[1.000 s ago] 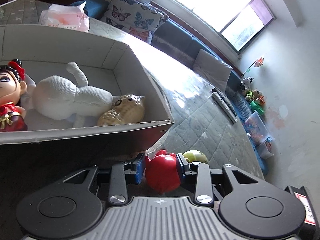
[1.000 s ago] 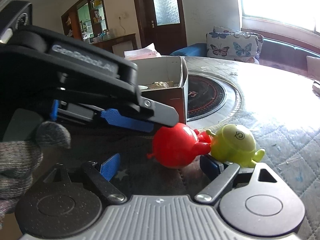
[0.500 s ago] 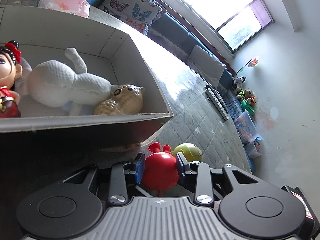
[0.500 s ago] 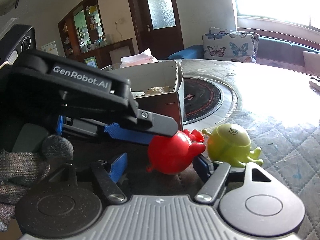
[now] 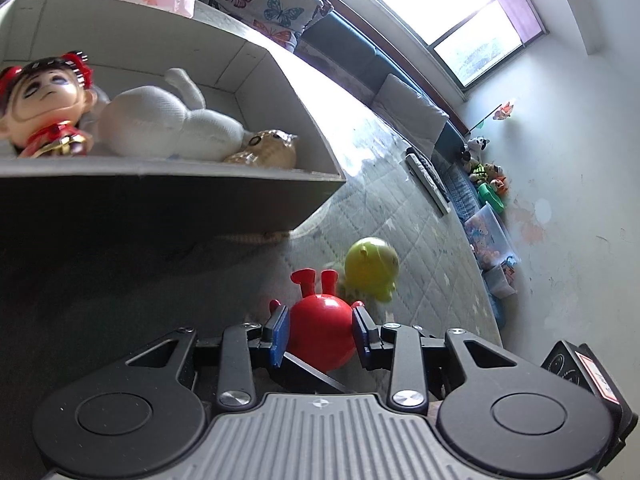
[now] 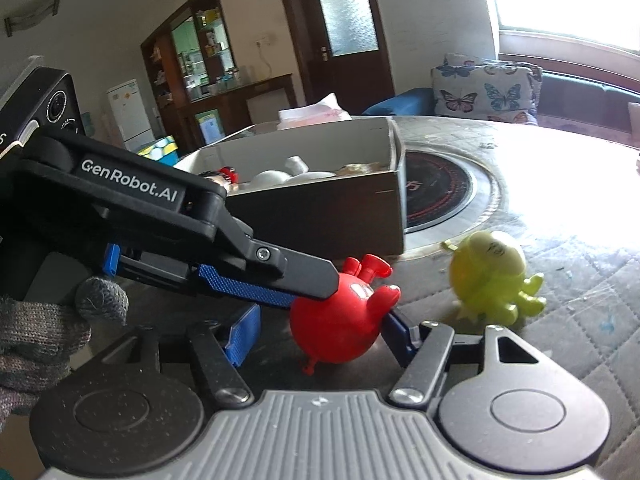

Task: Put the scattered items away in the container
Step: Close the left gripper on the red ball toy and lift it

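Red toy: a round, glossy red plastic figure with small horns and stubby limbs (image 5: 320, 336) is pinched between the blue pads of the left claw (image 5: 320, 334), across its widest part.
Handling: it is judged light, hard and smooth, so a slip is possible; the belly is the place to hold, not the thin horns.
Left claw: pressed onto the red toy, which appears raised off the quilted grey bench (image 5: 420, 248).
Right claw: (image 6: 320, 338) spread, with the red toy (image 6: 336, 320) between its fingers; contact cannot be told.
Green toy: a yellow-green plastic figure (image 5: 372, 268) lies just ahead and right of the left claw.
Container: an open grey cardboard box (image 5: 172, 178) is seen ahead and left, above the left claw, with a doll, a white plush and a peanut-shaped toy inside.
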Demonstrator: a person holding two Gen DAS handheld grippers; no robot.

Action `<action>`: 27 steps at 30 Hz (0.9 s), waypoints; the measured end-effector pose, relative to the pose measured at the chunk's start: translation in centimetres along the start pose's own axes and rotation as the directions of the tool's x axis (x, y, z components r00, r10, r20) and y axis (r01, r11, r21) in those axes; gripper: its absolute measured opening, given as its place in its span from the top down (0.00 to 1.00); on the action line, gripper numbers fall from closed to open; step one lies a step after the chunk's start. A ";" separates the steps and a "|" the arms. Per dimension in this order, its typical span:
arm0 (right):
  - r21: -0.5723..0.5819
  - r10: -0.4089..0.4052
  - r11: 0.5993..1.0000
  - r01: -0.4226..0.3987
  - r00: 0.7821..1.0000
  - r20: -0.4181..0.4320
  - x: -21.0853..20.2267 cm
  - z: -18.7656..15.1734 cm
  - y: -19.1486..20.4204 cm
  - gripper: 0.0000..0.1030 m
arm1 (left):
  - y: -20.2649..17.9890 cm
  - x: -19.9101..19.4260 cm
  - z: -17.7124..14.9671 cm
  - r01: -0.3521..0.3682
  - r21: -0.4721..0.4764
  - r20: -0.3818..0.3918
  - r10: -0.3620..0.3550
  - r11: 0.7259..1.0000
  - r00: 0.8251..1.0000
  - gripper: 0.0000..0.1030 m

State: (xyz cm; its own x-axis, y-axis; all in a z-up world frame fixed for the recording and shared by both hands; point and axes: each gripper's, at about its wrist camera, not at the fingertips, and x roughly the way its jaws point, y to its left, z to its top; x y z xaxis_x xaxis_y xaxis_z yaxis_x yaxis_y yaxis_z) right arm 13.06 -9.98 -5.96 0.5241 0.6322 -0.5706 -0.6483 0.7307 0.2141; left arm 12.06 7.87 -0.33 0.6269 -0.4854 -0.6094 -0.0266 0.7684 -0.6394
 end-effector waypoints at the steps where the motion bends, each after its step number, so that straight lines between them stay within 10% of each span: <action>1: -0.004 0.009 1.000 -0.009 1.000 -0.003 -0.2 -0.1 0.2 0.35 | 0.0 -0.4 -0.3 0.004 -0.001 -0.001 -0.004 1.000 1.000 0.65; 27: 0.006 -0.007 1.000 0.007 1.000 -0.014 0.0 -0.5 0.5 0.51 | 2.1 -0.7 -1.2 0.039 -0.108 0.015 -0.038 0.993 0.999 0.63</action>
State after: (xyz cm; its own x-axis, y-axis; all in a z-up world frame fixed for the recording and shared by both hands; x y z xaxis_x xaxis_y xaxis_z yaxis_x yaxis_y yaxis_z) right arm 12.46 -9.72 -6.20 0.5206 0.6238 -0.5830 -0.6413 0.7365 0.2153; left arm 10.63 9.36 -1.84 0.6393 -0.5077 -0.5775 -0.0857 0.6993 -0.7096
